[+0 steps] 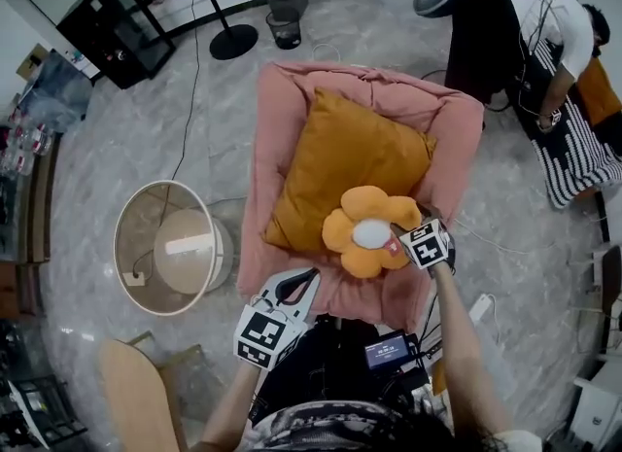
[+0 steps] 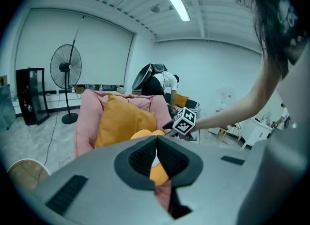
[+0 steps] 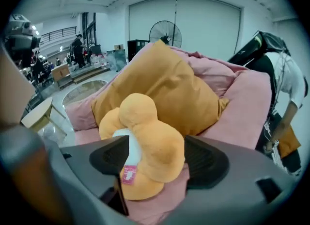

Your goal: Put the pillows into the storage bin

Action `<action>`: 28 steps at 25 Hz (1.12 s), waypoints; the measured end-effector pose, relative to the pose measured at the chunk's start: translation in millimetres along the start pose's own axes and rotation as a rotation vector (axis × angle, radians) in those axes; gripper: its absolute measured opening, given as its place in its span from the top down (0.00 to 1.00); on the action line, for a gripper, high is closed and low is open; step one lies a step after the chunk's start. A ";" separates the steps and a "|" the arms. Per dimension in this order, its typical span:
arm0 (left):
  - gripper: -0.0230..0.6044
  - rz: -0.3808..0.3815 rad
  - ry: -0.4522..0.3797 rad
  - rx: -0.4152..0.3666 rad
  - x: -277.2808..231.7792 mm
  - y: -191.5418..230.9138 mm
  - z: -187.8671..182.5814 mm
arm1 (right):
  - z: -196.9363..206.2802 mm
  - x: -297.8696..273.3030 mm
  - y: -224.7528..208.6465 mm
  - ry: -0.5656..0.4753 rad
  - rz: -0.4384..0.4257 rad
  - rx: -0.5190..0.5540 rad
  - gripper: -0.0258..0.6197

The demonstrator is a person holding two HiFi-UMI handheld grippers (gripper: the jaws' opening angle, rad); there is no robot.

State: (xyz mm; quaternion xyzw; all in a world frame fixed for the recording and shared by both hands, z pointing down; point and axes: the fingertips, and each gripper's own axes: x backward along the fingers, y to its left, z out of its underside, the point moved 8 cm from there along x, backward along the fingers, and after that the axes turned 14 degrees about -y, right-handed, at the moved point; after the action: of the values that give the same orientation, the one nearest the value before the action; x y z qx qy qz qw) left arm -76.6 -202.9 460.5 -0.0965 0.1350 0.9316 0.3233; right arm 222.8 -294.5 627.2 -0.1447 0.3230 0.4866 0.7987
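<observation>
Hovering at the lower right of the pink storage bin, the right gripper has its jaws spread wide. The flower pillow sits between the pads, loose, not squeezed. The right gripper view confirms it: orange petals, white centre and a small red tag in the gap. The flower pillow lies inside the bin, toward its lower right, against the lower corner of the square orange pillow. That big pillow fills the bin's middle, tilted. The left gripper is at lower centre of the head view, just beside the bin's near rim, jaws pressed together with nothing in them. A round basket stands on the floor to the bin's left.
</observation>
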 end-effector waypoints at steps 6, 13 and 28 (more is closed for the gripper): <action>0.94 -0.060 0.030 -0.005 -8.2 -2.5 11.9 | 27.6 -44.3 -15.5 0.115 -0.034 0.062 0.47; 0.94 -0.047 0.051 -0.004 -1.6 -8.6 15.0 | 16.9 -8.2 9.4 -0.020 0.000 -0.155 0.78; 0.94 0.258 -0.008 -0.072 33.5 -27.1 -2.1 | -1.9 183.2 113.2 -0.242 0.301 -0.441 0.82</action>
State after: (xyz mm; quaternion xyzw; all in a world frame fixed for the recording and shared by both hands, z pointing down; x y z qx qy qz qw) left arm -85.3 -163.8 444.5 -0.0863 0.1117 0.9700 0.1978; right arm 181.7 -115.3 514.9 -0.2063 0.1294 0.6718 0.6996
